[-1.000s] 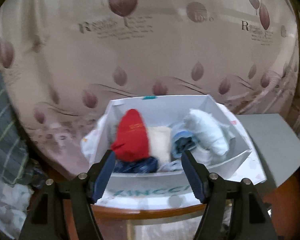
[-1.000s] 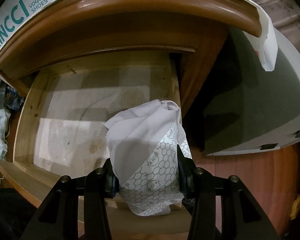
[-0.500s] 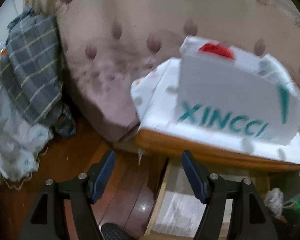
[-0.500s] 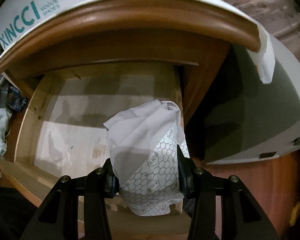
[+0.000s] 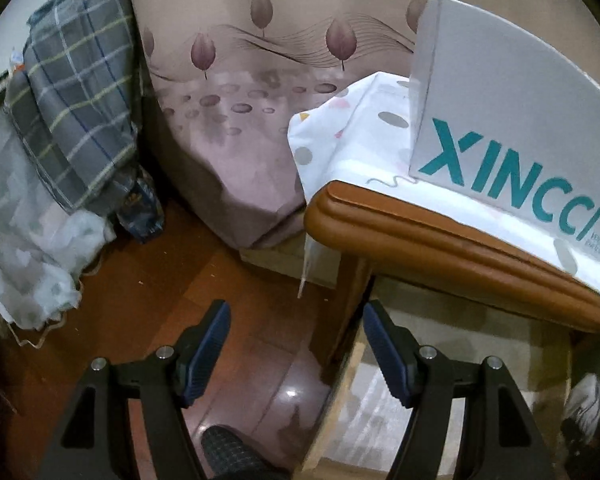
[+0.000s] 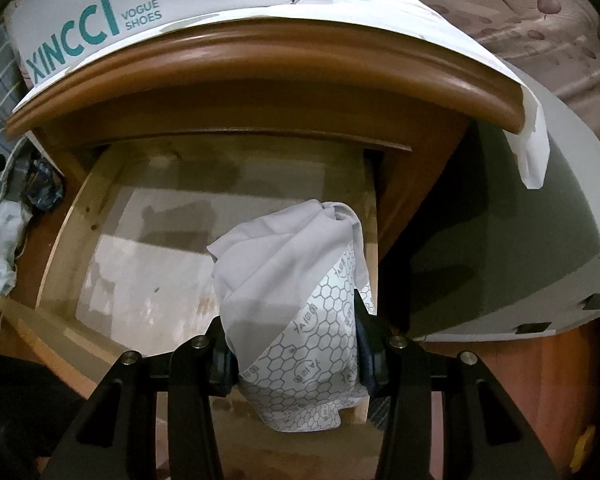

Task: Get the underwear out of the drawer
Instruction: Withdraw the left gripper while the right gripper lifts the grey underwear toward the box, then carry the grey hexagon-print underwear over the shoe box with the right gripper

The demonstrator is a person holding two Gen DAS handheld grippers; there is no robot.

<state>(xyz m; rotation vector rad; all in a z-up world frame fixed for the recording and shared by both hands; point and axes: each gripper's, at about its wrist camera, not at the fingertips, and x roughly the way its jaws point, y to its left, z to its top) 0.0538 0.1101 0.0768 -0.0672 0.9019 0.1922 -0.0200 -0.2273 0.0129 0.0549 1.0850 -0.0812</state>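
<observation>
Over the open wooden drawer (image 6: pixel 148 280), the right hand-held gripper (image 6: pixel 296 344) still clamps the white honeycomb-printed underwear (image 6: pixel 296 296) near the drawer's right edge. The left hand-held gripper (image 5: pixel 296 344), wide open and empty, has swung down from the white XINCCI shoebox (image 5: pixel 520 128) toward the brown wooden floor (image 5: pixel 148 312).

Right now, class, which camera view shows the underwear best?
The right wrist view: the underwear fills the centre, clamped in the right gripper above the open drawer. The left wrist view shows only a white scrap at its edge.

Left gripper (image 5: pixel 296 330) agape; right gripper (image 6: pixel 296 354) clamped.
</observation>
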